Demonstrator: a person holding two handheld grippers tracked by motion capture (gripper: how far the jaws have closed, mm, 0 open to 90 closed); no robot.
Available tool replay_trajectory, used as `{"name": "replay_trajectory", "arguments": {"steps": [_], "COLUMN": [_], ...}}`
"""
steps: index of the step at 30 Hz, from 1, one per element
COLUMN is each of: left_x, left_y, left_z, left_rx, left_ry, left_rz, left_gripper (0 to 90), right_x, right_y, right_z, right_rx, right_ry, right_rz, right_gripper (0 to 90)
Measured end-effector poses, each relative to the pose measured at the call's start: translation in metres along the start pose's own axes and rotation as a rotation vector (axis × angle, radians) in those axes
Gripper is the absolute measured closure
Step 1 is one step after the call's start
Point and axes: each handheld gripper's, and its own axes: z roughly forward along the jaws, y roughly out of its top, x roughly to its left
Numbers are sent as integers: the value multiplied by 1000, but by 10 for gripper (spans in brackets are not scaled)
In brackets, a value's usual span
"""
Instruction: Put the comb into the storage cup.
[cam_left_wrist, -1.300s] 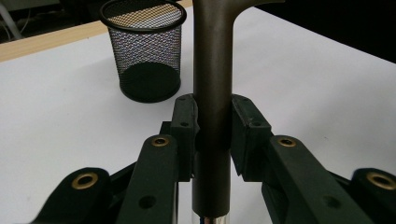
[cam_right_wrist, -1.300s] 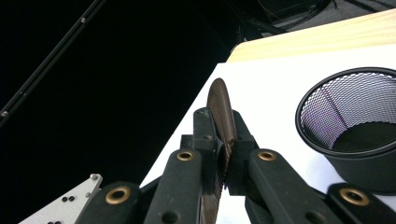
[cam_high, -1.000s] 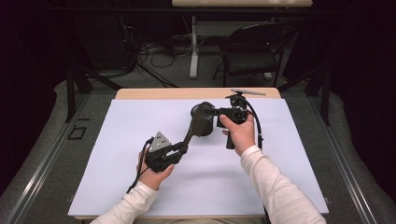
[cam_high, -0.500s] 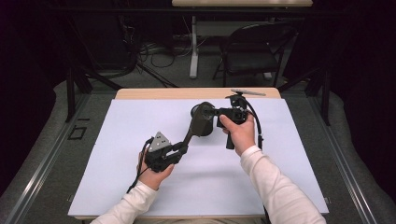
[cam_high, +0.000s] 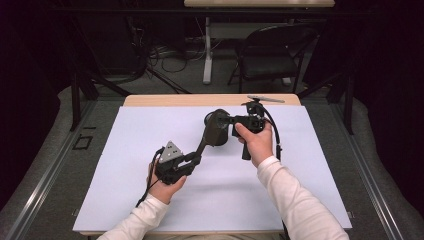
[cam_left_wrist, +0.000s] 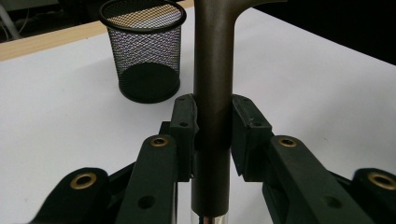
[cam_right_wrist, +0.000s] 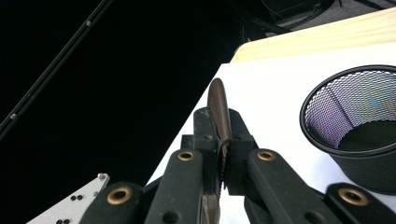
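A dark bronze utensil with a long round handle (cam_high: 202, 146) is held between both grippers above the white table. My left gripper (cam_high: 192, 160) is shut on the handle (cam_left_wrist: 212, 70), pads pressing both sides. My right gripper (cam_high: 231, 120) is shut on the utensil's thin flat end (cam_right_wrist: 218, 105), seen edge-on between its pads. A black mesh cup (cam_high: 218, 123) stands upright and empty just beside the utensil's far end; it also shows ahead of the left jaws as the mesh cup (cam_left_wrist: 144, 60) and to the right of the right jaws as the mesh cup (cam_right_wrist: 355, 121).
A white sheet (cam_high: 150, 130) covers most of the table, with a bare wooden strip (cam_high: 165, 100) along the far edge. A small flat grey item (cam_high: 266, 99) lies on that strip. A black chair (cam_high: 270, 62) stands beyond the table.
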Motion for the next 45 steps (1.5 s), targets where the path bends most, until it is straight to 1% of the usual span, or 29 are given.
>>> {"name": "replay_trajectory", "arguments": {"steps": [11,14,20,25,27,31,38,41,43,45], "left_x": [2,3,5,5,6,7,9,9,10,11], "left_y": [0,0,0,0,0,0,-1,-1,-1,0], "left_z": [0,0,0,1,1,2,4,5,6,5], "left_rx": [-4,-2,-7,-11,-11,-12,4,1,-2,-10], "left_ry": [9,7,0,-7,-4,0,3,8,22,26], "left_rz": [-22,-24,-43,-51,-52,-68,-77,-74,-57,-54], "left_gripper": [715,710,678,631,608,530,469,421,404,388], "right_x": [2,3,3,3,3,3,2,2,1,0], "right_y": [-1,-1,-1,-1,-1,-1,0,0,0,1], "right_z": [1,1,1,1,1,1,0,0,0,0], "right_rx": [-6,-9,-12,-16,-19,-22,-26,-26,-28,-31], "right_ry": [-1,-1,1,-1,-1,-3,-5,-4,-6,-7], "right_rz": [-4,-6,-6,-6,-8,-9,-9,-9,-7,-5], "right_gripper": [872,872,872,872,872,872,871,872,872,872]}}
